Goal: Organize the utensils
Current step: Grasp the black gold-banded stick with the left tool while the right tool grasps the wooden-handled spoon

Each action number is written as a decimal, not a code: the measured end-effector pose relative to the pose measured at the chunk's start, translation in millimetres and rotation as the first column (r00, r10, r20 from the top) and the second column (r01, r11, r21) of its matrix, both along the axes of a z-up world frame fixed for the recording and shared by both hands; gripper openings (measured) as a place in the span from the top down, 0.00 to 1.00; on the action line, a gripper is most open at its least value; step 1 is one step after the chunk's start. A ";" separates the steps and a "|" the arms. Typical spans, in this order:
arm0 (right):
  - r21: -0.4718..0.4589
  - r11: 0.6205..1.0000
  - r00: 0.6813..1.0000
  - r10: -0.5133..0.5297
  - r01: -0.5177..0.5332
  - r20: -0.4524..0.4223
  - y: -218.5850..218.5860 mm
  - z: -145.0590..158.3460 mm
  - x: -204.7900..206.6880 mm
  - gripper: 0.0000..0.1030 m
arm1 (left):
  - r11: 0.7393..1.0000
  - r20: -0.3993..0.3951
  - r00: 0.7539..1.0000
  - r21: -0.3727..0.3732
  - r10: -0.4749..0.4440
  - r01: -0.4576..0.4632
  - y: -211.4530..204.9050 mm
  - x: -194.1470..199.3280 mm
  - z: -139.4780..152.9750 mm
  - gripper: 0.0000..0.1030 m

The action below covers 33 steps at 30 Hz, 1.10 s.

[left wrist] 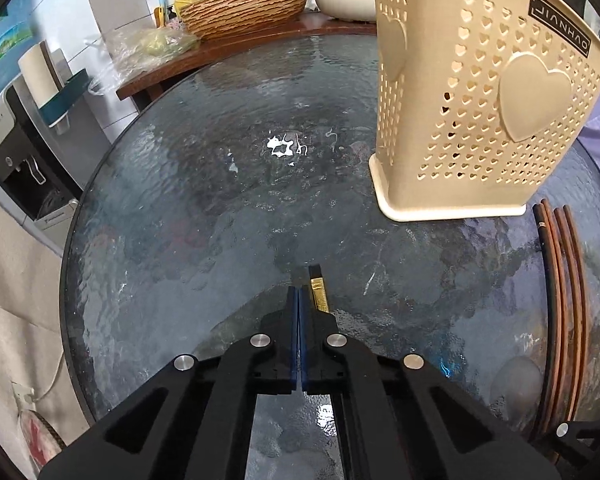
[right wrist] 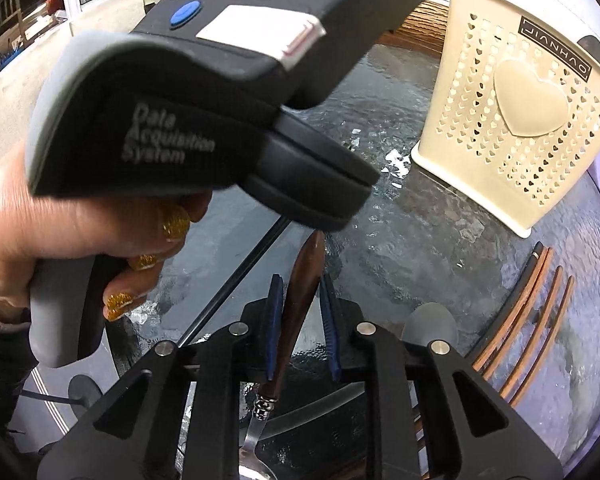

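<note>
A round glass table (left wrist: 180, 220) with a rippled top fills most of both views. On it stands a tall cream plastic basket (left wrist: 480, 100), upright, its walls punched with small hearts and a big raised heart on the side (a black label sits near its rim). Just in front of the basket, near the table's right edge, lie several brown chopsticks (left wrist: 560, 300) side by side, apart from both grippers.

In the right wrist view a hand (right wrist: 60, 232) grips the handle of the left tool, which points down at the table. The left gripper (left wrist: 299, 300) is clenched, its blue pads meeting; a black stick with a gold band (left wrist: 318, 288) shows just beside its tip, and whether the pads pinch it cannot be told.

The right gripper (right wrist: 300, 308) has its blue pads on either side of the brown wooden handle of a spoon (right wrist: 300, 300), the left pad against it; the metal bowl sits below, toward the camera.
</note>
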State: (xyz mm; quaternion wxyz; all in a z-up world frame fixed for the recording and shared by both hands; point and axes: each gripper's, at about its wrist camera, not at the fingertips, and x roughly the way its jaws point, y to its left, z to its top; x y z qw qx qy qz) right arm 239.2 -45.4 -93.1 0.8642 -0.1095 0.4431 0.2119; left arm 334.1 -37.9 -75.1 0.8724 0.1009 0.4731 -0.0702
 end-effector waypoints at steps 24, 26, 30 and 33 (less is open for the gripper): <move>0.248 0.969 0.999 -0.011 0.003 0.032 -66.4 41.1 17.2 0.85 | 0.981 0.106 0.991 -0.183 0.082 -0.061 35.8 -3.3 50.0 1.00; 0.282 0.959 0.999 -0.020 0.009 0.035 -76.2 48.5 17.9 0.85 | 0.978 0.125 0.989 -0.200 0.083 -0.057 35.6 -8.2 57.5 1.00; 0.331 0.943 0.998 -0.039 0.022 0.045 -87.0 60.5 13.1 0.85 | 0.970 0.172 0.981 -0.237 0.086 -0.044 36.4 -19.6 76.3 1.00; 0.351 0.936 0.996 -0.057 0.027 0.075 -95.4 71.0 9.1 0.85 | 0.967 0.204 0.976 -0.252 0.083 -0.030 34.9 -30.5 87.3 1.00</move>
